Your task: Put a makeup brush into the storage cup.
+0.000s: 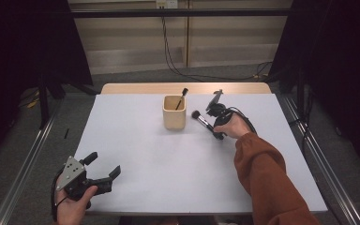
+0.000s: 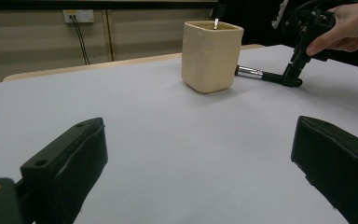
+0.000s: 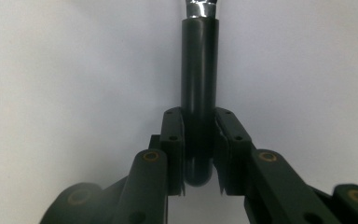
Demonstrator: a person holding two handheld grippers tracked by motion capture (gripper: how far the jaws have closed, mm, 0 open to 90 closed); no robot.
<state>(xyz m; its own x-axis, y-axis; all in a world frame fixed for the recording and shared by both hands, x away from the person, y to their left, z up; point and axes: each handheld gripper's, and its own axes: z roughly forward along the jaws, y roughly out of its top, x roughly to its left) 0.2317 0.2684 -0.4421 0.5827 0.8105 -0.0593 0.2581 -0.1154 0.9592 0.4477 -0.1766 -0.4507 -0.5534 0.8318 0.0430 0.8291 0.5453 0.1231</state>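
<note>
the right gripper [image 3: 199, 154] clamps the smooth black handle of a makeup brush [image 1: 201, 119] just right of the squarish beige cup [image 1: 174, 112]; the left gripper [image 1: 104, 171] rests gaping, well apart, on the white table [image 1: 168, 164].

Glossy black brush handle [image 3: 199, 93], seemingly plastic; matt cream cup [image 2: 211, 56].

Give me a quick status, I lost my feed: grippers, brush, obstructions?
Right hand-held gripper shut on makeup brush, beside the cup. Left hand-held gripper open, idle at near edge. Another brush in cup.
</note>
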